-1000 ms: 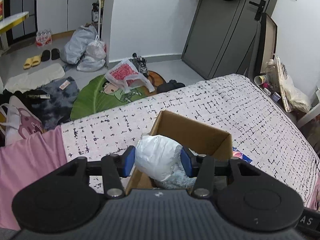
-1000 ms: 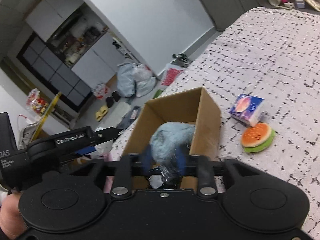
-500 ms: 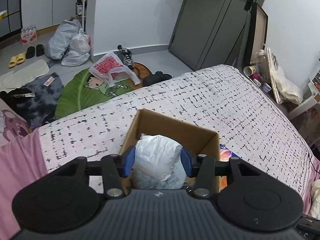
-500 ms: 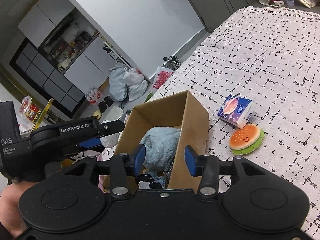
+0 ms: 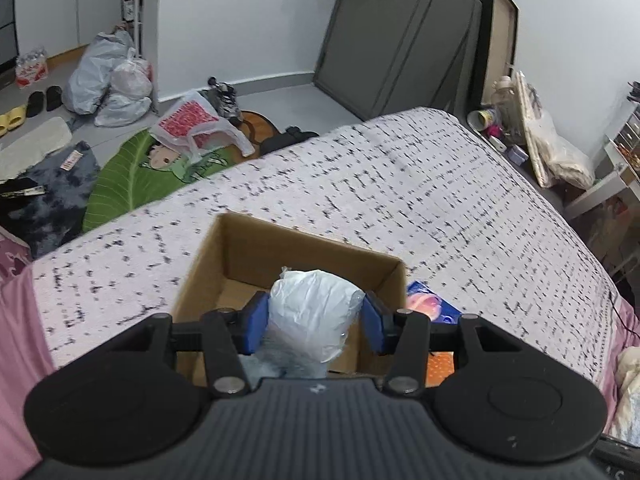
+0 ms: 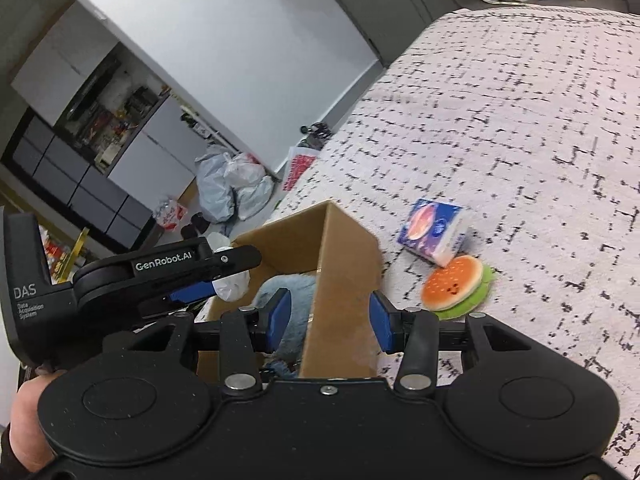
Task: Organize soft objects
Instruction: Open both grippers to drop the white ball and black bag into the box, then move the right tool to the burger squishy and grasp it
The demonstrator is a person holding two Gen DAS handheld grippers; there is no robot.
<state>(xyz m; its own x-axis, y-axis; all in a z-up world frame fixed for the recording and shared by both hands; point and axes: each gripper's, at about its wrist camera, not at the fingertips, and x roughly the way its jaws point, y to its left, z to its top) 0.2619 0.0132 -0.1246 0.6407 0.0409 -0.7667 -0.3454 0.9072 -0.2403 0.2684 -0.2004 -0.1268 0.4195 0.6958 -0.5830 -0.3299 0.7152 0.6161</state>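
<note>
White bag poised over the box, right hand free.

The left gripper (image 5: 314, 322) pinches a crumpled white plastic-wrapped bundle (image 5: 310, 312) above the open brown cardboard box (image 5: 304, 246), likely for dropping beside the fluffy blue plush (image 6: 298, 286) inside. The right gripper (image 6: 328, 318) gapes empty over the box wall; at its 2 o'clock lie an orange burger-shaped plush (image 6: 456, 286) and a blue tissue pack (image 6: 434, 232). Readable: "GenRobot.AI", "DAS".

Bed (image 6: 520, 120) (speckled) carries box (image 6: 340, 280), burger (image 6: 456, 288)
</note>
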